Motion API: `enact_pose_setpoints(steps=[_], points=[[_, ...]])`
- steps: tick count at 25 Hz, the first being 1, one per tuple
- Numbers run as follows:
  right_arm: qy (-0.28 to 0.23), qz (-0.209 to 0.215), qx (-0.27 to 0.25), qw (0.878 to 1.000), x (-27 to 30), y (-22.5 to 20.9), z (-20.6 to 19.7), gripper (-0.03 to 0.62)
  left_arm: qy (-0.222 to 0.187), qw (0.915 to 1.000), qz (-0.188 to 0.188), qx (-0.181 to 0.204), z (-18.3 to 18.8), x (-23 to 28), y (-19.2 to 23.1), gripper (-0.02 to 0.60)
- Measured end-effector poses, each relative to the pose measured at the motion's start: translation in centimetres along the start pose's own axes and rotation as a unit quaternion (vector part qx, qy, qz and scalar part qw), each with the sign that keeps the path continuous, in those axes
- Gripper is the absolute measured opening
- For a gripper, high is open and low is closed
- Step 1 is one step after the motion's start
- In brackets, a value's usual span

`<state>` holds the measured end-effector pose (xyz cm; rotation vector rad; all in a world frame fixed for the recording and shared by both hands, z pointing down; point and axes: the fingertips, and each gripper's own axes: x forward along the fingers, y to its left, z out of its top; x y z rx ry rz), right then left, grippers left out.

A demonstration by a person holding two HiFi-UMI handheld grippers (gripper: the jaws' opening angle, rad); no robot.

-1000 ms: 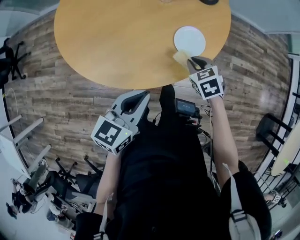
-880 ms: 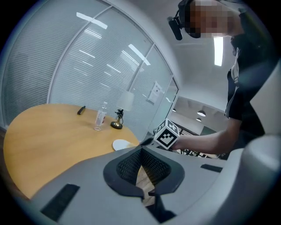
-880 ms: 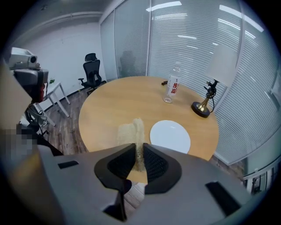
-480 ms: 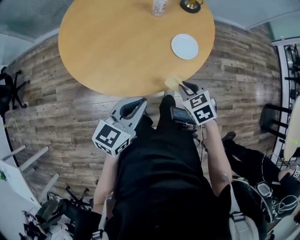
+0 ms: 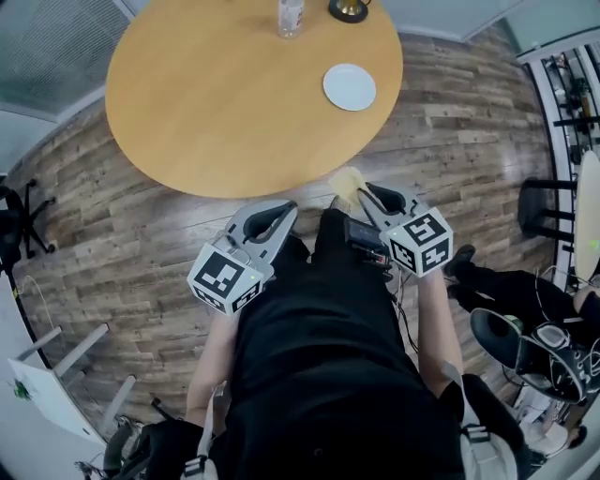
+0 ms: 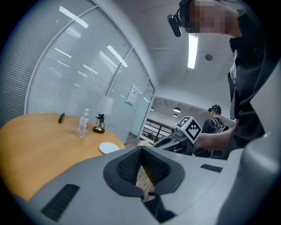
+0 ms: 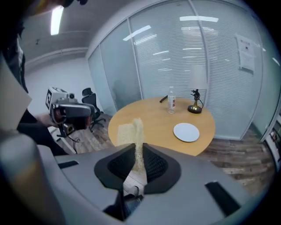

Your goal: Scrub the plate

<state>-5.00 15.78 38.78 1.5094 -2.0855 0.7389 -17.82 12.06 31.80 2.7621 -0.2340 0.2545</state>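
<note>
A white plate point(image 5: 349, 86) lies near the right edge of the round wooden table point(image 5: 216, 103); it also shows in the left gripper view point(image 6: 109, 147) and the right gripper view point(image 7: 186, 132). My right gripper point(image 5: 370, 192) is shut on a yellow sponge point(image 5: 345, 183), held over the floor short of the table and well away from the plate. The sponge point(image 7: 131, 132) sticks up between the jaws of the right gripper point(image 7: 137, 149). My left gripper point(image 5: 272, 214) hangs close to the body, shut with nothing in it point(image 6: 141, 151).
A water bottle point(image 5: 290, 17) and a lamp base point(image 5: 349, 9) stand at the table's far edge, with a small dark item point(image 6: 61, 117) to the left. Chairs and gear point(image 5: 525, 337) crowd the right. Another person point(image 6: 215, 118) stands in the background. Glass walls lie behind the table.
My right gripper has pulled the sponge back from the plate, off the table and toward my body. The table has receded in view. The left gripper has stayed low.
</note>
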Motion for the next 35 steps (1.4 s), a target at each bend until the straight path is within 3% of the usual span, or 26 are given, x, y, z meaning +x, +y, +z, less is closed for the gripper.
enact_pose_setpoints(steps=[5,7,10,23,35], points=[[-0.115,0.082,0.076,0.987,-3.5,2.3,3.1,0.049,-0.018,0.9998,0.002,0.003,0.6,-0.5,-0.4,0.012],[-0.153,0.119,0.078,0.978,-4.6,3.8,4.3,0.049,-0.023,0.9997,-0.003,0.009,0.8,-0.7,-1.1,0.012],[-0.183,0.141,0.062,0.971,-5.5,5.3,5.2,0.048,-0.02,0.9996,-0.013,0.017,0.9,-0.8,-1.9,0.012],[-0.197,0.179,0.069,0.961,-5.5,6.2,6.0,0.048,-0.013,0.9997,-0.011,0.016,0.1,-1.1,-2.1,0.012],[-0.191,0.178,0.064,0.963,-4.6,5.7,6.6,0.048,-0.009,0.9997,-0.016,0.013,0.7,-0.3,-1.0,0.012]])
